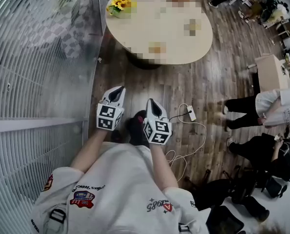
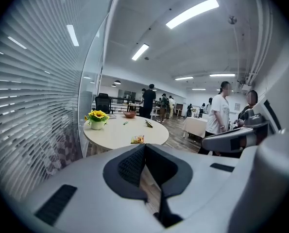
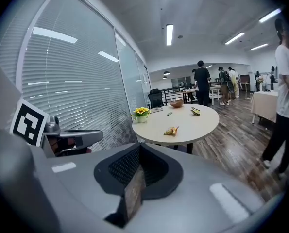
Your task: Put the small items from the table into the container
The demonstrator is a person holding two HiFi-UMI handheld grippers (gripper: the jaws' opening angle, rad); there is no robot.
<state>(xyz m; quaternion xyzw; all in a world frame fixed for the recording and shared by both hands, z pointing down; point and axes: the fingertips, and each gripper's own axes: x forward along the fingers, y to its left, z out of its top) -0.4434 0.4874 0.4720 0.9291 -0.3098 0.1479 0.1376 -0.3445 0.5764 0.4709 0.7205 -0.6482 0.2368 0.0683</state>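
Packet [image 3: 171,130] on worktop [image 3: 202,120], 12 o'clock ahead: likely light, crinkly, slippery; pinch an edge. Left claw [image 2: 145,147], right claw [image 3: 139,148] both closed, empty.

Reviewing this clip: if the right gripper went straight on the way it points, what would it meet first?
Nothing close by. The right gripper, jaws shut and empty, points across open wooden floor toward the round table. Its near edge looks like first contact, though the slight downward tilt might bring it to the floor sooner; depth is unclear.
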